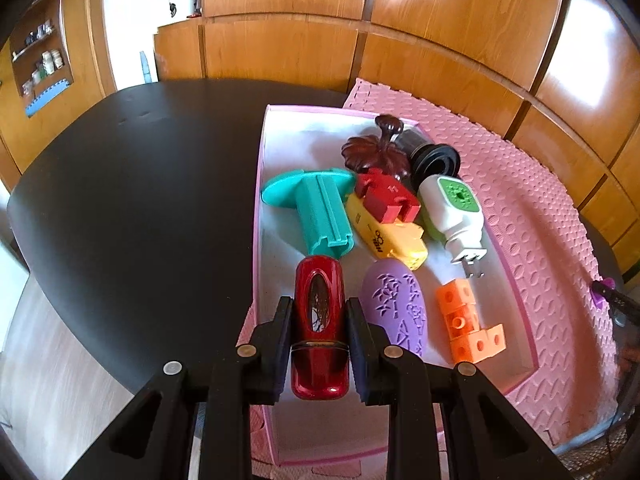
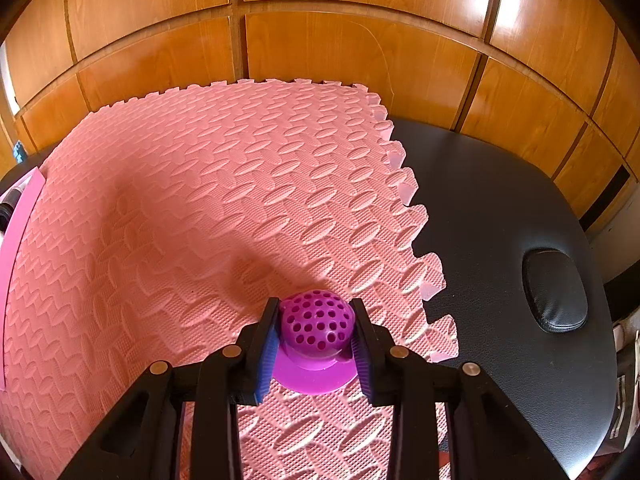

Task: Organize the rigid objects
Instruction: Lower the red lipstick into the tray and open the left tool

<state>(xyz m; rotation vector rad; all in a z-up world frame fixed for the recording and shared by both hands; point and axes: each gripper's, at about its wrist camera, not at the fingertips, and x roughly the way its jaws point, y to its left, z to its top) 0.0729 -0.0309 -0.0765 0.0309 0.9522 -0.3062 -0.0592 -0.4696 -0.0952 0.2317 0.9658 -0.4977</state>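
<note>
My left gripper (image 1: 319,310) is shut on a glossy red oblong case (image 1: 320,320), held over the near left part of the pink tray (image 1: 262,148). In the tray lie a teal flanged piece (image 1: 316,208), a red block (image 1: 386,196) on a yellow toy (image 1: 386,236), a white and green plug (image 1: 452,208), a purple embossed oval (image 1: 396,306), an orange block piece (image 1: 468,322), a dark brown ornament (image 1: 376,152) and a black round part (image 1: 434,160). My right gripper (image 2: 316,318) is shut on a purple perforated dome (image 2: 316,332) that rests on the pink foam mat (image 2: 200,200).
The tray and mat lie on a black padded table (image 1: 140,184), which also shows in the right wrist view (image 2: 500,240) with an oval pad (image 2: 554,290) in it. Wooden panels (image 2: 320,40) stand behind. The tray's pink edge (image 2: 20,216) shows at far left.
</note>
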